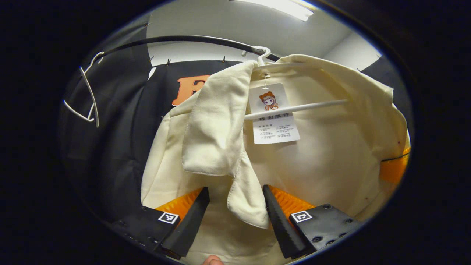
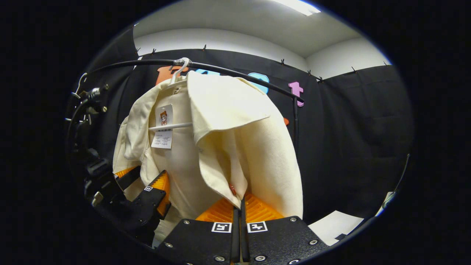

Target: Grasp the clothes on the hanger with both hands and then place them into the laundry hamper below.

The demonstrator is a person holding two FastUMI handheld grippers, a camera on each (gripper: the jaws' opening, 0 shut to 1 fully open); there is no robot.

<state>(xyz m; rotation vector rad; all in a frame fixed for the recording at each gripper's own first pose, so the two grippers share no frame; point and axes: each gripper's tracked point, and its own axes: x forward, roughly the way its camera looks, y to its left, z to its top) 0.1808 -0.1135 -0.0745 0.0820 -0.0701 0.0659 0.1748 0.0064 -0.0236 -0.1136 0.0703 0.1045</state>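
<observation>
**Right grip made, left grip pending; garment on hanger**

Cream fabric jacket [image 2: 220, 147] hangs on white plastic hanger [image 1: 294, 108] from black curved rail [image 2: 235, 73], paper tag [image 1: 274, 114] at collar. Right gripper [image 2: 238, 209] is closed, pinching the lapel edge at 6 o'clock. Left gripper [image 1: 235, 209] is wide apart, straddling the other lapel without clamping. Judged: early; left grasp, lift-off and drop into hamper remain. An empty white hanger [image 1: 88, 95] sits at 9 o'clock. The hanger hook [image 1: 263, 55] over the rail may snag.
</observation>
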